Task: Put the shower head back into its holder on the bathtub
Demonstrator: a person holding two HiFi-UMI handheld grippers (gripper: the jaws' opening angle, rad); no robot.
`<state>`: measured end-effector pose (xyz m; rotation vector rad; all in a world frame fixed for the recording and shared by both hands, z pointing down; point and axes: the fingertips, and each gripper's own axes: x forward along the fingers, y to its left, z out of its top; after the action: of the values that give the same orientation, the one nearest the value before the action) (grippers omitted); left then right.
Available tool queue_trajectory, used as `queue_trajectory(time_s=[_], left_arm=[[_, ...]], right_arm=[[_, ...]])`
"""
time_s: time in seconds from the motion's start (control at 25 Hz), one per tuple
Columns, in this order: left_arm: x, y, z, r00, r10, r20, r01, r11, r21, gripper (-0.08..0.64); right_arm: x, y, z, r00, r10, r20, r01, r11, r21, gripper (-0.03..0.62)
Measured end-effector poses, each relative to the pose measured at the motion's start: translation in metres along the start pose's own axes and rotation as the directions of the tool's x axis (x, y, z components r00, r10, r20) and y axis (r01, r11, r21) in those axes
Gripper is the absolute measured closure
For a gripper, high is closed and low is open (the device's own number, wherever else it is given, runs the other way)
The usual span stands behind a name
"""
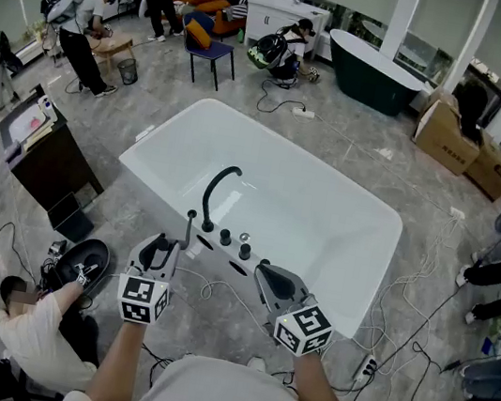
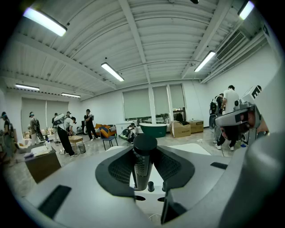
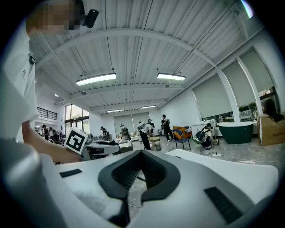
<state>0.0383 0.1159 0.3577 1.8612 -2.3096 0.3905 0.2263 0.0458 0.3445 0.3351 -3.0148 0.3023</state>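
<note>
Two grippers sit at the near rim of the white bathtub (image 1: 322,226) in the head view: the left gripper (image 1: 162,249), at seven o'clock of the tub, has the dark shower head (image 1: 190,230) upright at its tips, and the right gripper (image 1: 268,279) waits at five o'clock. The left gripper view shows its pads clamped on the shower head above a dark opening (image 2: 139,198) in the rim at six o'clock, probably the holder, so it should lower plumb and let go only once seated. The right gripper view shows jaws together, empty.
</note>
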Motion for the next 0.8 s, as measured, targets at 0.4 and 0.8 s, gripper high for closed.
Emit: queue_trajectory(time_s=[0.4,0.8], left_arm=[[-0.004,0.01,0.0,1.0,-0.005,0.009,0.005,1.0,0.01,0.42],[0.001,0.013,0.005,0.998,-0.053,0.019,0.052,0.998,0.035,0.42]], right_arm=[[0.006,0.005,-0.005,1.0,-0.01,0.0,0.01,1.0,0.0,0.577],[0.008,0.008,-0.004,0.999,-0.046,0.017,0.045,0.999,0.017,0.577]])
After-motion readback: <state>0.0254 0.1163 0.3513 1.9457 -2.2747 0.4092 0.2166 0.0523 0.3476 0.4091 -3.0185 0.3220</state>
